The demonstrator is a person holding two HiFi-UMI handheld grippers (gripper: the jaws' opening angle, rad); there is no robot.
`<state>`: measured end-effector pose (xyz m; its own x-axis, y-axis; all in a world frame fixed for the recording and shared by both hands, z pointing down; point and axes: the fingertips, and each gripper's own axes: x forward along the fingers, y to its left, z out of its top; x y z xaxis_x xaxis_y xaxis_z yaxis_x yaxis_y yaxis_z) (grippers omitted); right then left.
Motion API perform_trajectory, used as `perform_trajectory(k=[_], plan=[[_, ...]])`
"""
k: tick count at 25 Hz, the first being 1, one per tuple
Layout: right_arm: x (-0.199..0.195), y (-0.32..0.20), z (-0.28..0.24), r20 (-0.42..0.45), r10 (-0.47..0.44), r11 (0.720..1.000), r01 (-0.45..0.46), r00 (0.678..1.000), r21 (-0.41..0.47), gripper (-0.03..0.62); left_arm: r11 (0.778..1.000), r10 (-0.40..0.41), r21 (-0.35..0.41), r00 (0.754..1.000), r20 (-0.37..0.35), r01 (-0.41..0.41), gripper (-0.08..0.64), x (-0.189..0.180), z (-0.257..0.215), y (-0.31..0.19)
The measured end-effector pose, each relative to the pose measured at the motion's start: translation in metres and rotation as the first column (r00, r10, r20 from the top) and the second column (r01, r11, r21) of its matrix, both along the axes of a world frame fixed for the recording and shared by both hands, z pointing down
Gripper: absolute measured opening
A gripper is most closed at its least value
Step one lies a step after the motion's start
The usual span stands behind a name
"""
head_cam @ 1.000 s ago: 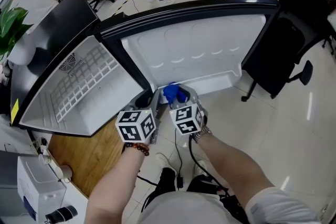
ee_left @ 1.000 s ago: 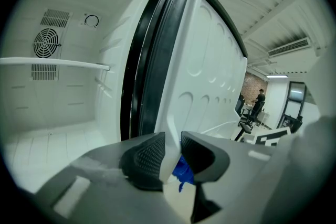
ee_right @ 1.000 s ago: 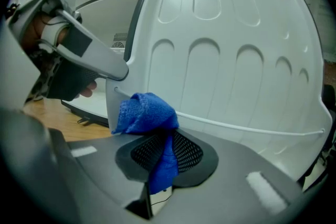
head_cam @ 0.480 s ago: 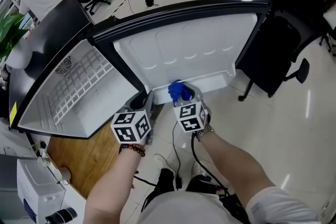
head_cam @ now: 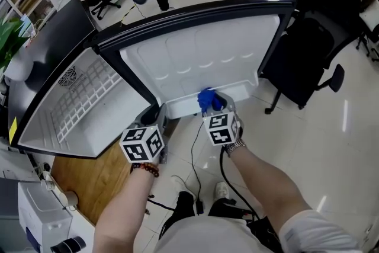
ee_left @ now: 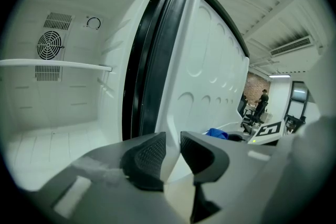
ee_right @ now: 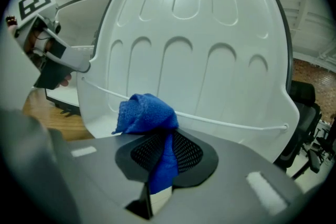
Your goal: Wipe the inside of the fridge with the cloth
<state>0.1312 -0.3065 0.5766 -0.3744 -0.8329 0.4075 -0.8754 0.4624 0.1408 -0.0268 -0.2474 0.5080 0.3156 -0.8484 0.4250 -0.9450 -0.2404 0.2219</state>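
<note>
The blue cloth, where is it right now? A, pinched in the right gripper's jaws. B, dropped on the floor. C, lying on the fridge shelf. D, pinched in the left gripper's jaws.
A: the right gripper view shows the blue cloth clamped between the two pads of the right gripper, bunched up above them in front of the open fridge door.

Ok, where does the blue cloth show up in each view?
Head view: blue cloth at centre, at the foot of the white door liner.
Left gripper view: small blue patch, low, right of centre.
Right gripper view: centre, clamped in the right gripper.
Shared landmark: the white door liner with its arched mouldings.
</note>
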Motion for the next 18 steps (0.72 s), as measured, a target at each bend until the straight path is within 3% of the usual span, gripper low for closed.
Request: perform_trajectory(k=[18], plan=[[0.086,-0.014,0.003,-0.050,0.167,0.986,-0.168,0.985,-0.021,0.046,1.000,-0.021,0.000,1.000,0.005,0.021,0.090,-0.002,0.000,0.002]])
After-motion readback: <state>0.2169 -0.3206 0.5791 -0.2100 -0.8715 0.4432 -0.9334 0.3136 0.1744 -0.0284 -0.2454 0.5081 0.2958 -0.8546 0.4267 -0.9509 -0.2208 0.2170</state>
